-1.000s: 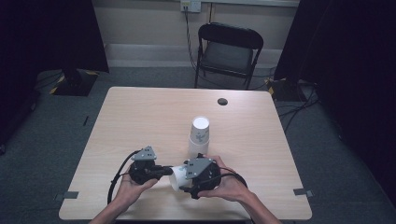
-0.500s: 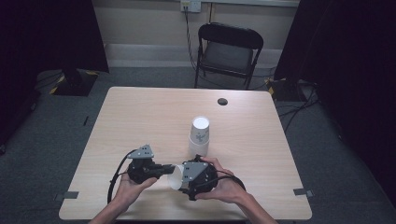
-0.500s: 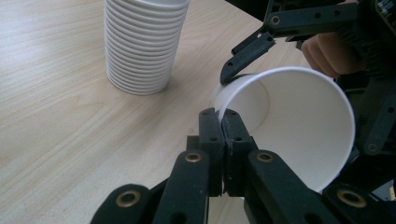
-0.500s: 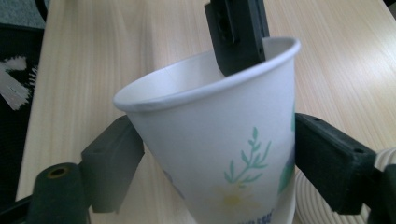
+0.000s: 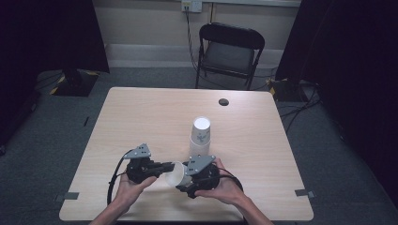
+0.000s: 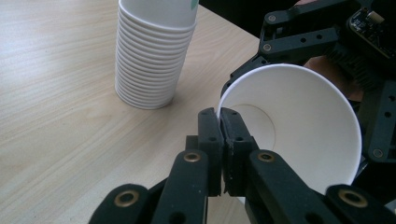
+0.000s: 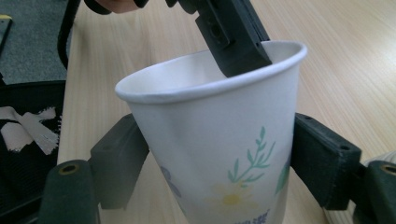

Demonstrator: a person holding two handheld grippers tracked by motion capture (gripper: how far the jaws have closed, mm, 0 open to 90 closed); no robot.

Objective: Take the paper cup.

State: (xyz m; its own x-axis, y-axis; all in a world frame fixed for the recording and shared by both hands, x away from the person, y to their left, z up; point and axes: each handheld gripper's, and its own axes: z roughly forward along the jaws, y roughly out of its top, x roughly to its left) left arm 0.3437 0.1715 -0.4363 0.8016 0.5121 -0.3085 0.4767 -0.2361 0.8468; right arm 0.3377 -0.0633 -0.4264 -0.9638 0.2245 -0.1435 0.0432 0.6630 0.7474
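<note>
Near edge of the wooden table: a single white paper cup with a flower print is held on its side between the two grippers, mouth toward the left. The left gripper has its jaws pinched together on the cup's rim, one inside and one outside; the right gripper has its jaws pressed against the cup's opposite side walls. A stack of paper cups stands upside down just beyond them, mid-table.
</note>
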